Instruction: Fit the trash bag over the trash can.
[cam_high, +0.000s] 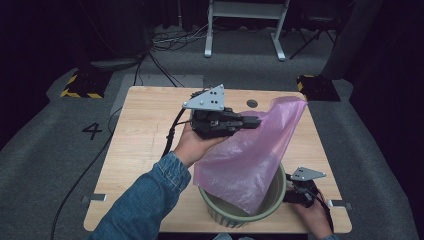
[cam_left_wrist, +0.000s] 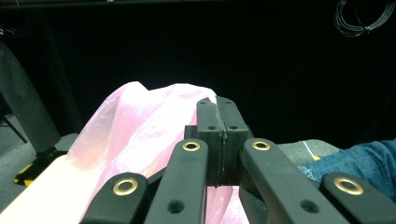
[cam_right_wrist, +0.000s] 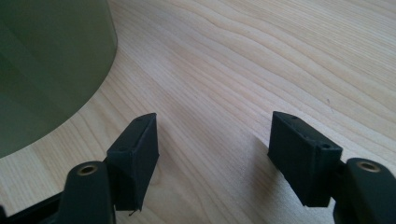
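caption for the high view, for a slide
Left gripper shut on pink bag over green bin; right gripper open.

Left tool (cam_high: 256, 121) clamps pink bag (cam_high: 250, 160) above green bin (cam_high: 277, 200).

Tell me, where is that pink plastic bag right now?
In the high view, the pink bag hangs right of centre, pinched by the left gripper, its lower end inside the green bin.

pink plastic bag (cam_high: 250, 155): 1 | green bin (cam_high: 272, 202): 1 | wooden table (cam_high: 145, 135): 1 | tools: 2, left tool (cam_high: 256, 121), right tool (cam_high: 290, 196)
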